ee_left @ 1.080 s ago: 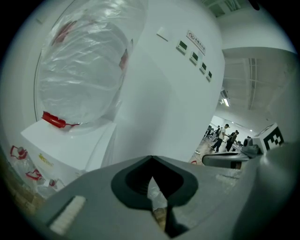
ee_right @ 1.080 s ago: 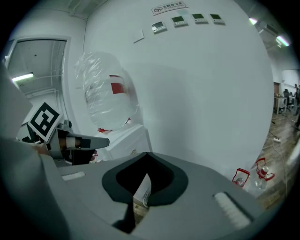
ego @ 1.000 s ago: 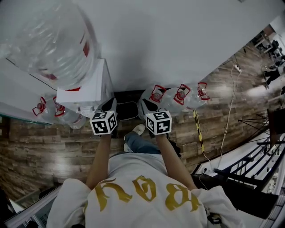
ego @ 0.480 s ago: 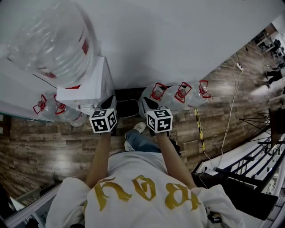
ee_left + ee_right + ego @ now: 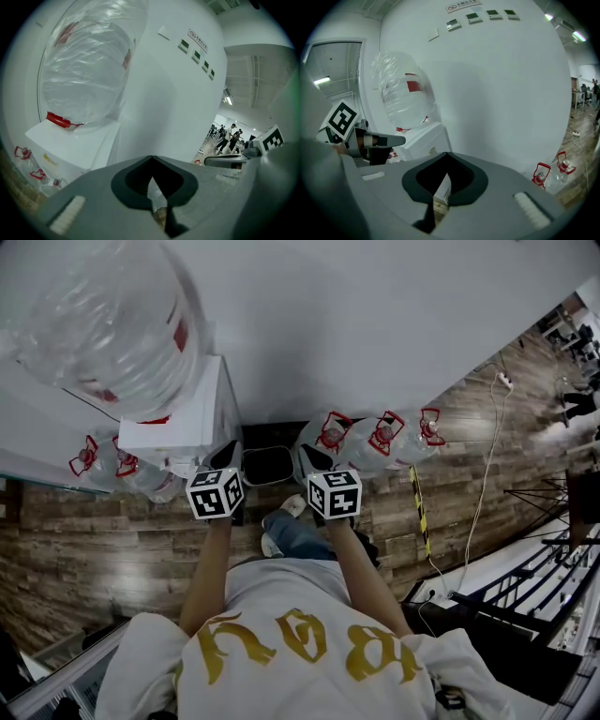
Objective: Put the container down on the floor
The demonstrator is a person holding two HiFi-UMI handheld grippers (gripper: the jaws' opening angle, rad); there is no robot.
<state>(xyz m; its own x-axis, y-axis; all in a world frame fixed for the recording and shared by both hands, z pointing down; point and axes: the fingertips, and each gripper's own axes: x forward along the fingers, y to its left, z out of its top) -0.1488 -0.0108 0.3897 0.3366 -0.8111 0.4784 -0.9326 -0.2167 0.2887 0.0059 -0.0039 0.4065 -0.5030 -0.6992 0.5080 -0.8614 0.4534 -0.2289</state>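
In the head view a dark, rounded-rectangle container (image 5: 267,466) lies low against the white wall, between the two grippers. My left gripper (image 5: 228,455) is just left of it, with its marker cube nearer me. My right gripper (image 5: 310,457) is just right of it. The head view does not show whether either one touches the container. In the left gripper view the left gripper (image 5: 152,163) has its jaws together with only a thin slit. The right gripper (image 5: 446,158) looks the same in its own view. Neither gripper view shows the container.
A white water dispenser (image 5: 183,423) with a big clear bottle (image 5: 108,320) stands to the left. Water bottles with red handles (image 5: 380,442) line the wall on the wooden floor (image 5: 112,540). My shoe (image 5: 292,510) is below the container. A cable (image 5: 483,484) runs at the right.
Both grippers have shifted only slightly. The container between them shows a little more clearly now. The jaws look the same.
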